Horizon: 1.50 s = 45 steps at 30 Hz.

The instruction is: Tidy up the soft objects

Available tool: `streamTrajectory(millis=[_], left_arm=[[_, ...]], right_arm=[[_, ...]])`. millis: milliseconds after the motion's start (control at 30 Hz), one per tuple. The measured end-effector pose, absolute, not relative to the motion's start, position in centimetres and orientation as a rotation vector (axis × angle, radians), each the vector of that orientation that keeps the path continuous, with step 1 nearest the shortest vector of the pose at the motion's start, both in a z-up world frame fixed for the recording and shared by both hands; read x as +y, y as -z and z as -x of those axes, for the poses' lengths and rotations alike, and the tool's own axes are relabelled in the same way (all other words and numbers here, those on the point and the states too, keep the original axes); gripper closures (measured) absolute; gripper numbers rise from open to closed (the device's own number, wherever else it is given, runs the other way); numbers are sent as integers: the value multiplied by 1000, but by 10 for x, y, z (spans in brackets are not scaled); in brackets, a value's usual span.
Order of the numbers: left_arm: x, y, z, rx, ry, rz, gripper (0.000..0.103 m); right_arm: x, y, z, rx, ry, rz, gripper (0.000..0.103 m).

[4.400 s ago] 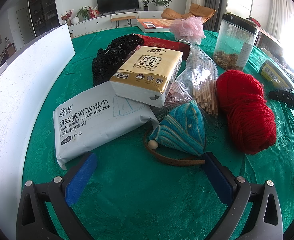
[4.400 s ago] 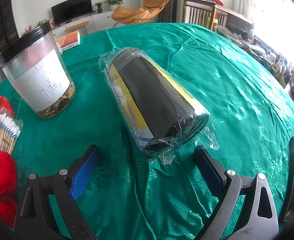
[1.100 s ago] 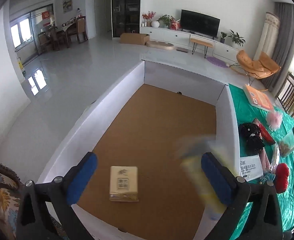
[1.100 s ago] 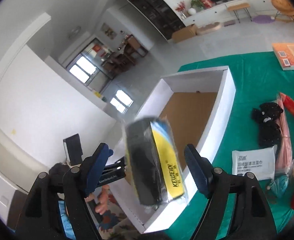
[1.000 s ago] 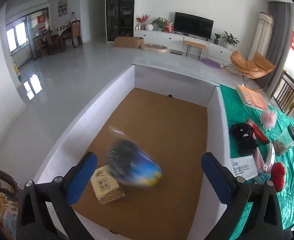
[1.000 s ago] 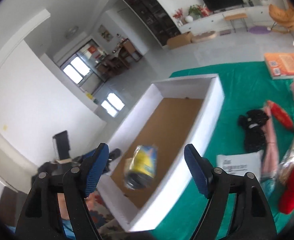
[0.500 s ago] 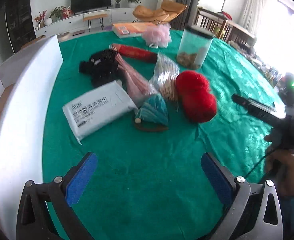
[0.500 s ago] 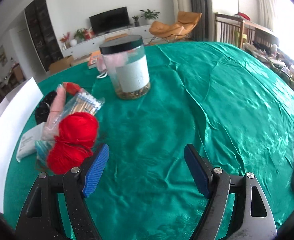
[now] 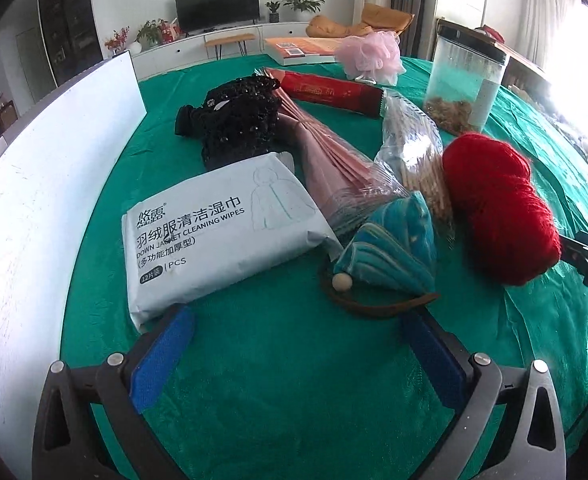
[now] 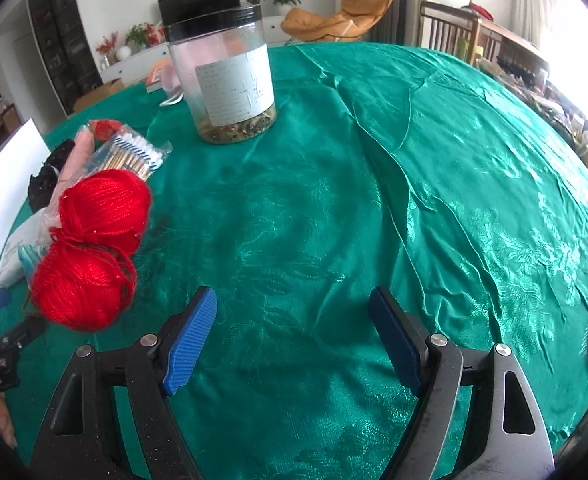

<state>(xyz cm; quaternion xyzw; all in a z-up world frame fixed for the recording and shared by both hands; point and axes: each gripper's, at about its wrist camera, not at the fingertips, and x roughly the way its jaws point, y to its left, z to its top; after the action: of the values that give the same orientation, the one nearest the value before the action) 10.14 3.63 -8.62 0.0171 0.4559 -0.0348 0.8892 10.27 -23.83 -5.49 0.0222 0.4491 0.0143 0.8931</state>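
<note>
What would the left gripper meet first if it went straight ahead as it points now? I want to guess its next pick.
Probably the teal striped pouch with its brown strap, roughly centred ahead of the open left gripper; the wipes pack lies just left. Depth is uncertain.

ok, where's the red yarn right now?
The red yarn lies on the green tablecloth, right of the cotton swab bag in the left wrist view; far left in the right wrist view.

We look low across the table (image 9: pixel 294 380) from the left claw (image 9: pixel 297 354), close to the red yarn (image 9: pixel 497 216); from the right claw (image 10: pixel 292 334) it sits left (image 10: pixel 94 240); both views share it.
</note>
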Motion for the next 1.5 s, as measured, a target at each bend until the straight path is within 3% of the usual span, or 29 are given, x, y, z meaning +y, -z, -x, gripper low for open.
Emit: streamTrajectory(millis=[300,1500], left_arm=[[36,88,-102,947,73,-33,0],[36,88,-102,947,73,-33,0]], right_arm=[[-229,59,-102,941,-27,7,11],[-228,57,-103,951,-26,11,10]])
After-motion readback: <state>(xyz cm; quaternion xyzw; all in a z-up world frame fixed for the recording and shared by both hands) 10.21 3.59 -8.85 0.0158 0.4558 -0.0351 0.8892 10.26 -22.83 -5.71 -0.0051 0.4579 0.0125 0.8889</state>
